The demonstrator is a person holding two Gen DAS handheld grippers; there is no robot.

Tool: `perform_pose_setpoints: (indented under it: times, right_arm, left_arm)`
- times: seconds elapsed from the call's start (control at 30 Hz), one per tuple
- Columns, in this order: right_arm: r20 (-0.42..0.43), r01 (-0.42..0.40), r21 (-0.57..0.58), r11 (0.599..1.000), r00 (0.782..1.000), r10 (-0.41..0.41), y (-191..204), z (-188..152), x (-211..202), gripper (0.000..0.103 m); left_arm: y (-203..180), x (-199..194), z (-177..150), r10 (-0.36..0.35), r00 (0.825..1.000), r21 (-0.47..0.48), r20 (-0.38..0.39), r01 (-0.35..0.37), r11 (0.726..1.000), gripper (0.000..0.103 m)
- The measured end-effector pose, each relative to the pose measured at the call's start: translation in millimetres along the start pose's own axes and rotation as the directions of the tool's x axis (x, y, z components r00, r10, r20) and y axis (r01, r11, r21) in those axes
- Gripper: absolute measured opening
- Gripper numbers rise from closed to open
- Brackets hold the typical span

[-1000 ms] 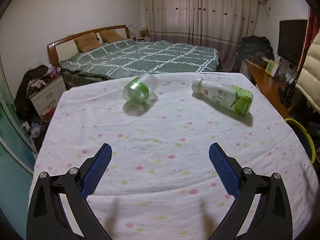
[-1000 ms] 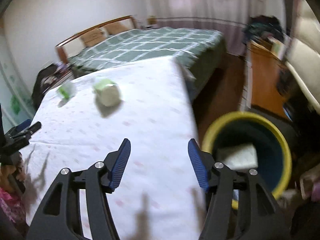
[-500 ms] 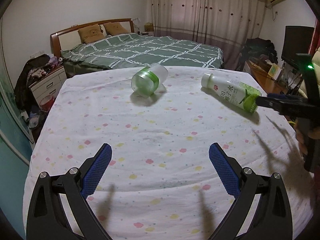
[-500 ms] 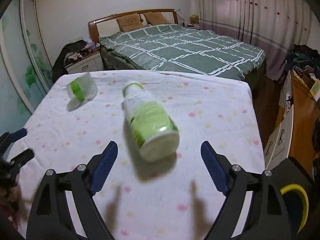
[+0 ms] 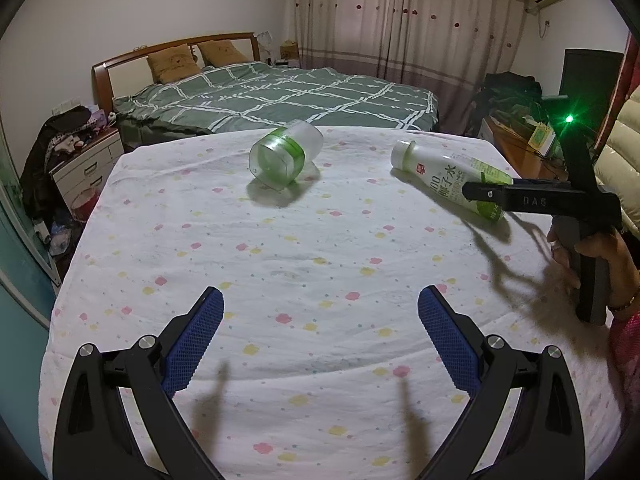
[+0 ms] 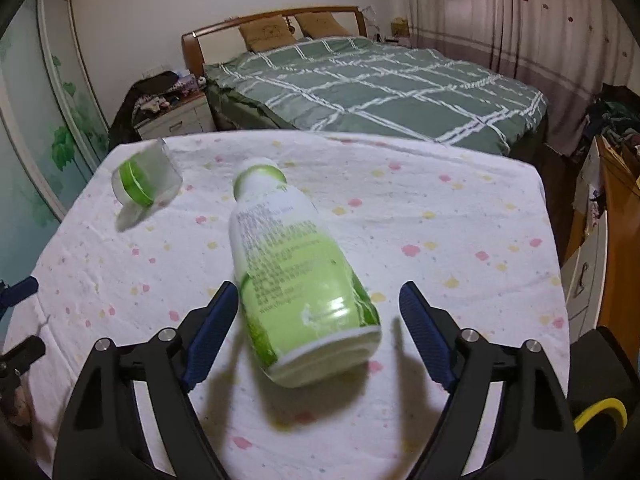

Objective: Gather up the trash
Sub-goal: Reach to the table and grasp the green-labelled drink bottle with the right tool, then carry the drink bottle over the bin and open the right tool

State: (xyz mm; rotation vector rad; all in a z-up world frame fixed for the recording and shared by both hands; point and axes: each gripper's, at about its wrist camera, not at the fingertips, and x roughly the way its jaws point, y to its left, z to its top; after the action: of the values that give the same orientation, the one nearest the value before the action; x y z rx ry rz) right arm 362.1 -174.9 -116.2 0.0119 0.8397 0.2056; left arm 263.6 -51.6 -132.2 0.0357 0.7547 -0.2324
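Note:
A white and green drink bottle (image 6: 296, 272) lies on its side on the dotted tablecloth (image 6: 440, 208), its base between the open fingers of my right gripper (image 6: 318, 322). It also shows in the left wrist view (image 5: 444, 174), where the right gripper (image 5: 480, 194) reaches over its base. A clear plastic cup with a green band (image 5: 284, 156) lies on its side at the table's far left; it also shows in the right wrist view (image 6: 146, 180). My left gripper (image 5: 320, 328) is open and empty over the near middle of the table.
A yellow-rimmed bin (image 6: 596, 416) stands on the floor off the table's right edge. A bed with a green checked cover (image 5: 280, 96) lies beyond the far edge. A nightstand (image 5: 88, 164) is at the left, a wooden desk (image 6: 616, 240) at the right.
My right gripper has swung from over the bin back to the table and moved up to the bottle, so its fingers now flank the base. My left gripper shifted slightly.

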Motion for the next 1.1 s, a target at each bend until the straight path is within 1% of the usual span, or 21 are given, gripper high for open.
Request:
perform_pose_setpoints:
  times: [0.03, 0.17, 0.2, 0.3, 0.4, 0.53, 0.6, 0.83, 1.1]
  right_arm:
    - [0.000, -0.002, -0.003, 1.000, 1.000, 0.002, 2, 0, 0, 0.069]
    - [-0.011, -0.011, -0.011, 1.000, 1.000, 0.011, 13, -3, -1, 0.061]
    - [-0.015, -0.007, -0.014, 1.000, 1.000, 0.007, 16, -5, -1, 0.055]
    - [-0.006, -0.001, -0.001, 1.000, 1.000, 0.001, 24, -10, -7, 0.054]
    - [0.034, -0.007, 0.008, 1.000, 0.999, 0.006, 31, -16, -27, 0.050]
    - [0.093, 0.009, 0.028, 1.000, 0.996, -0.011, 39, -20, -61, 0.050]
    - [0.121, -0.001, 0.046, 0.999, 0.993, -0.004, 41, -24, -80, 0.049]
    - [0.178, -0.022, 0.074, 0.997, 0.984, 0.009, 48, -48, -132, 0.049]
    - [0.205, -0.038, 0.174, 0.984, 0.979, 0.001, 38, -86, -172, 0.049]
  left_arm:
    - [0, 0, 0, 0.000, 1.000, 0.000, 0.000, 0.000, 1.000, 0.096]
    - [1, 1, 0, -0.001, 1.000, -0.005, -0.004, 0.001, 1.000, 0.096]
    - [1, 2, -1, -0.002, 1.000, -0.008, -0.006, 0.002, 1.000, 0.096]
    - [2, 3, -1, -0.003, 1.000, -0.013, -0.008, 0.003, 1.000, 0.096]
    - [2, 3, -1, -0.002, 1.000, -0.012, -0.008, 0.002, 1.000, 0.096]
    - [2, 3, -1, -0.001, 1.000, -0.006, -0.005, 0.001, 1.000, 0.096]
    - [1, 3, -1, 0.001, 1.000, -0.002, -0.003, -0.001, 1.000, 0.096]
    - [0, 1, -2, 0.001, 1.000, -0.001, 0.004, -0.001, 1.000, 0.096]
    - [-4, -2, -4, 0.000, 1.000, 0.011, 0.008, 0.000, 1.000, 0.096]
